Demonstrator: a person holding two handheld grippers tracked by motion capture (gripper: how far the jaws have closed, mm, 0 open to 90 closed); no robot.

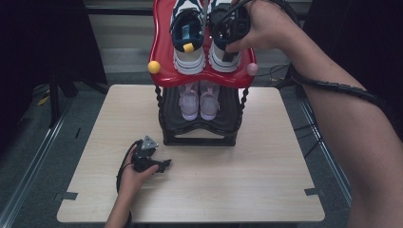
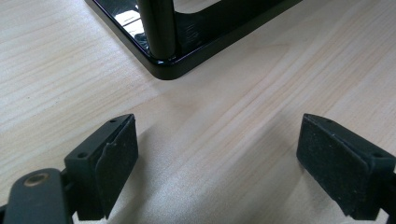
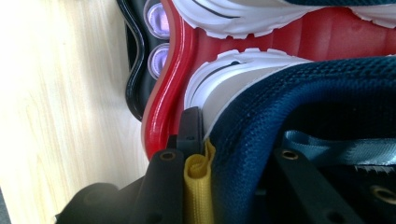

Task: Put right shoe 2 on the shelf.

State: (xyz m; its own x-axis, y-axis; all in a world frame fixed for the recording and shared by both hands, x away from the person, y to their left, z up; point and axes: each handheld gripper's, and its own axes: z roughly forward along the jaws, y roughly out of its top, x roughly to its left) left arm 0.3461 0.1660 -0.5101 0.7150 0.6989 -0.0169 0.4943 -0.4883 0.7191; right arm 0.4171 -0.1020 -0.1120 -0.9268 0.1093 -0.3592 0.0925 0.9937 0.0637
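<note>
Right tongs (image 1: 227, 35) pinch mesh sneaker (image 1: 227, 54) collar (glossy red shelf (image 1: 164, 52))

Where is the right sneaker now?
The right sneaker sits on the red top shelf, right of its mate, its heel clamped by the right hand-held gripper.

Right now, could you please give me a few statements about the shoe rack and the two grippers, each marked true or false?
1. The right gripper is shut on the heel of the right sneaker on the red shelf. True.
2. The left gripper holds a shoe. False: it is open over the table.
3. The lilac shoes sit on the lower black shelf. True.
4. The red shelf holds one sneaker. False: two stand there.
</note>
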